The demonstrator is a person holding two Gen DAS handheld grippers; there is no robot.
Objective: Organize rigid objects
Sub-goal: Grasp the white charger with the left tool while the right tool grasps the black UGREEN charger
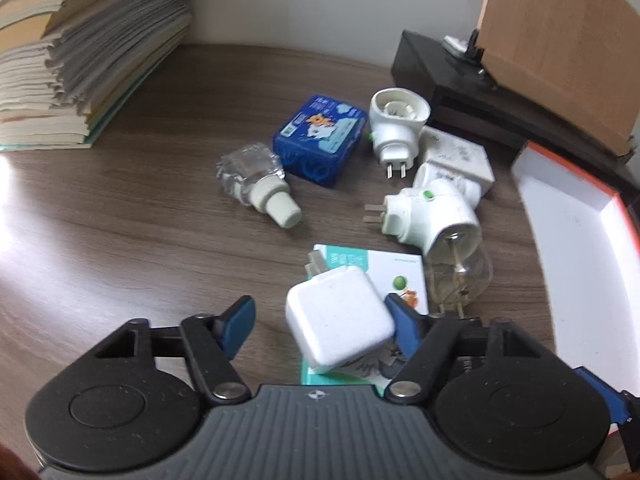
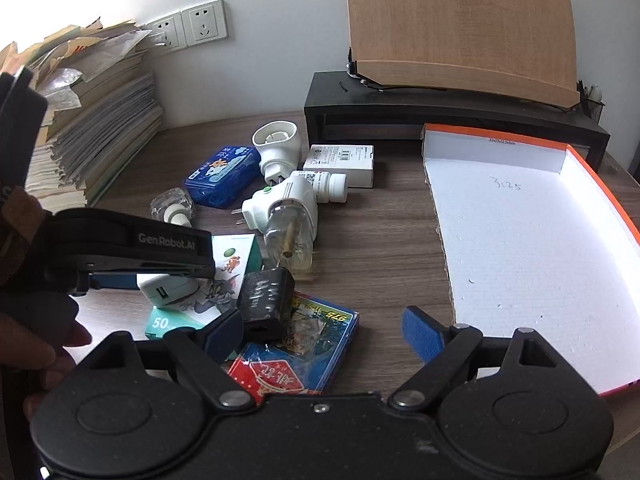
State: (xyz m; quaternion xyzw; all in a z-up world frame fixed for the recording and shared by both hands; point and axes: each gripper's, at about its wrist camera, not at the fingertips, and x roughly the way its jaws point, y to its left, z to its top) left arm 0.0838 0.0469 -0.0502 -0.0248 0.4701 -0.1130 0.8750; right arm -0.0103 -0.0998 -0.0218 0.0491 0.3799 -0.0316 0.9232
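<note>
My left gripper (image 1: pixel 322 322) is open around a white charger cube (image 1: pixel 339 322) that lies on a teal and white box (image 1: pixel 394 276); the right finger touches the cube, the left finger stands apart. In the right wrist view the left gripper (image 2: pixel 132 256) hangs over the same cube (image 2: pixel 166 290). My right gripper (image 2: pixel 324 338) is open and empty above a black charger (image 2: pixel 266 304) and a card pack (image 2: pixel 300 348). An empty orange-edged white box (image 2: pixel 532 248) lies to the right.
On the wooden desk lie a blue tin (image 1: pixel 320 140), a clear bottle (image 1: pixel 256 182), two white plug-in heaters (image 1: pixel 396 128) (image 1: pixel 432 216), a white carton (image 2: pixel 340 164) and a pill bottle (image 2: pixel 324 186). A book stack (image 1: pixel 80 60) stands left, a black riser (image 2: pixel 440 116) behind.
</note>
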